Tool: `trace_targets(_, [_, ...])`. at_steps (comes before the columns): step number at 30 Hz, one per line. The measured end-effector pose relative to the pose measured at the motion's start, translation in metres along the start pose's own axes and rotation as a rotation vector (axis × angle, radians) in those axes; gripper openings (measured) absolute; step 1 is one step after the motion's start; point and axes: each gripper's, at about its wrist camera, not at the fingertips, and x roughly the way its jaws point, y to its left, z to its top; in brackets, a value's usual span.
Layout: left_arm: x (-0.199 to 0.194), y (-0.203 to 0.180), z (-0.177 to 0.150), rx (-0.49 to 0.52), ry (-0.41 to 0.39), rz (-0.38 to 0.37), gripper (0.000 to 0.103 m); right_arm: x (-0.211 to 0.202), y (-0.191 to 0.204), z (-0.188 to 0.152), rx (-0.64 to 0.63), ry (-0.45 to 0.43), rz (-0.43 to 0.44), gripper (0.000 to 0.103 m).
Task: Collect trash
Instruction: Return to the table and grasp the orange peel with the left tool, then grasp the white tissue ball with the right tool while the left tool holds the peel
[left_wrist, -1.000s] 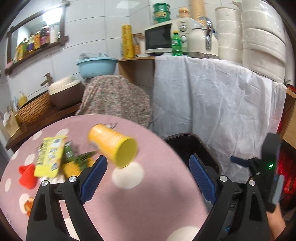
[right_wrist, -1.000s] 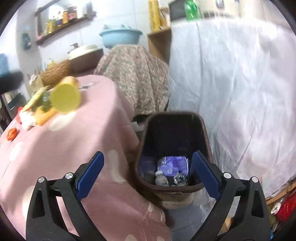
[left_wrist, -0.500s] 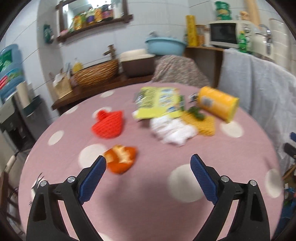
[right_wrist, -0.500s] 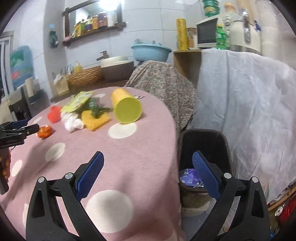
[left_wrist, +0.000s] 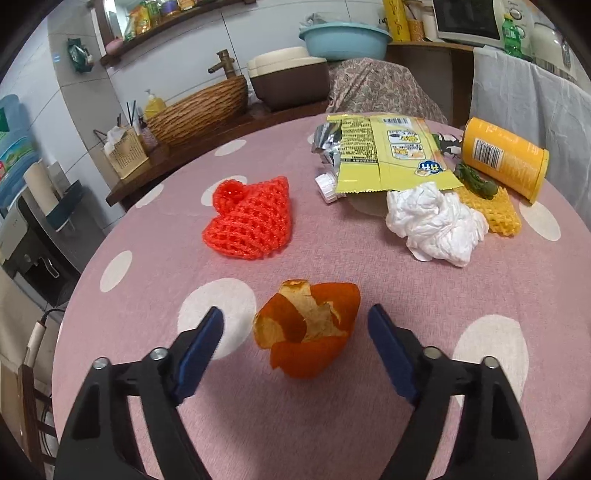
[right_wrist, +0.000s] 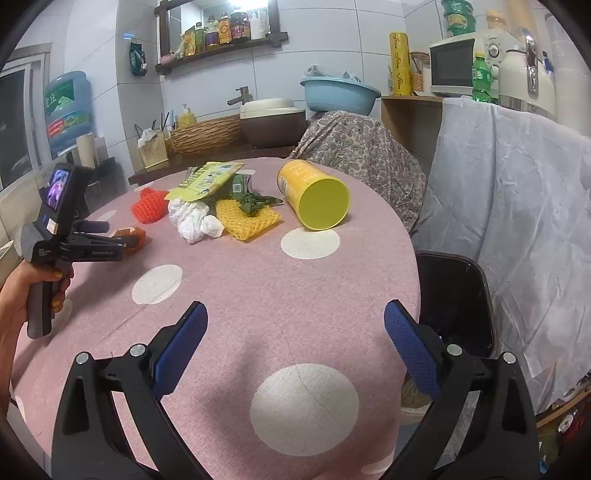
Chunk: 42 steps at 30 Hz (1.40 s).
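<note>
Through the left wrist camera I see my left gripper (left_wrist: 295, 325) angled down at the pink polka-dot table (left_wrist: 369, 424), its jaws closing with the orange peel (left_wrist: 308, 328) sitting between them; gaps remain on both sides, so the pads are not pressing it. The peel is a curled cup with its open side facing up and away from me; it has no clear long axis. Beyond it lie a red foam net (left_wrist: 249, 221), a crumpled white tissue (left_wrist: 436, 221), a yellow foam net (left_wrist: 495, 210) with a green scrap (left_wrist: 476, 182) on it, and an opened yellow snack bag (left_wrist: 388, 151). The yellow can (left_wrist: 506, 158) lies on its side, long axis running from upper left to lower right.

Through the right wrist camera, my right gripper (right_wrist: 295, 328) hovers over bare tablecloth, jaws wide apart and holding nothing. The can (right_wrist: 314, 194) points its flat end towards me and slightly right. The black bin (right_wrist: 458, 299) stands just beside the table's right edge. At far left, a hand (right_wrist: 22, 295) holds the left gripper (right_wrist: 122, 240) at the peel (right_wrist: 131, 234).
</note>
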Motion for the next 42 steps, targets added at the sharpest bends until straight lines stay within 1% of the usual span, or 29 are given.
trace_targets(1, [0.002,-0.001,0.001,0.0,0.005,-0.008,0.068,-0.001,0.0,0.0,0.002,-0.001,-0.003,0.095])
trace_targets(2, [0.005,-0.001,0.001,-0.002,0.013,-0.016,0.067,-0.001,-0.001,0.001,0.003,-0.001,-0.004,0.095])
trace_targets(5, [0.009,-0.001,0.001,-0.01,0.025,-0.021,0.055,-0.002,-0.001,0.004,0.008,-0.007,-0.003,0.095])
trace_targets(7, [0.007,0.002,0.0,-0.031,0.02,-0.027,0.045,-0.003,-0.001,0.004,0.009,-0.011,-0.003,0.095])
trace_targets(8, [0.005,0.003,0.0,-0.041,0.016,-0.034,0.042,-0.003,-0.001,0.005,0.009,-0.011,-0.001,0.095])
trace_targets(10, [-0.001,0.007,-0.001,-0.07,0.003,-0.049,0.032,-0.002,-0.001,0.007,0.008,-0.012,0.003,0.095])
trace_targets(13, [-0.007,0.011,-0.002,-0.103,-0.007,-0.066,0.028,0.0,0.001,0.01,0.007,-0.015,0.015,0.095])
trace_targets(19, [-0.023,0.015,-0.01,-0.168,-0.039,-0.109,0.026,0.008,0.015,0.021,-0.03,-0.004,0.047,0.095])
trace_targets(23, [-0.041,0.016,-0.015,-0.204,-0.072,-0.145,0.026,0.023,0.029,0.031,-0.059,0.024,0.111,0.095])
trace_targets(26, [-0.051,0.013,-0.019,-0.207,-0.088,-0.158,0.026,0.041,0.049,0.043,-0.108,0.063,0.169,0.095])
trace_targets(29, [-0.057,0.01,-0.024,-0.204,-0.097,-0.149,0.026,0.061,0.073,0.054,-0.175,0.095,0.203,0.095])
trace_targets(31, [-0.059,0.007,-0.027,-0.198,-0.098,-0.143,0.026,0.079,0.092,0.062,-0.233,0.121,0.218,0.091])
trace_targets(32, [-0.059,0.008,-0.028,-0.2,-0.097,-0.145,0.026,0.091,0.101,0.066,-0.262,0.138,0.221,0.086])
trace_targets(33, [-0.059,0.009,-0.03,-0.204,-0.096,-0.149,0.026,0.099,0.107,0.069,-0.281,0.147,0.219,0.083])
trace_targets(35, [-0.06,0.01,-0.033,-0.211,-0.093,-0.152,0.026,0.118,0.119,0.076,-0.315,0.175,0.214,0.08])
trace_targets(40, [-0.059,0.014,-0.036,-0.221,-0.088,-0.154,0.026,0.159,0.143,0.089,-0.385,0.215,0.149,0.077])
trace_targets(42, [-0.059,0.014,-0.036,-0.22,-0.089,-0.154,0.026,0.171,0.147,0.091,-0.397,0.228,0.12,0.07])
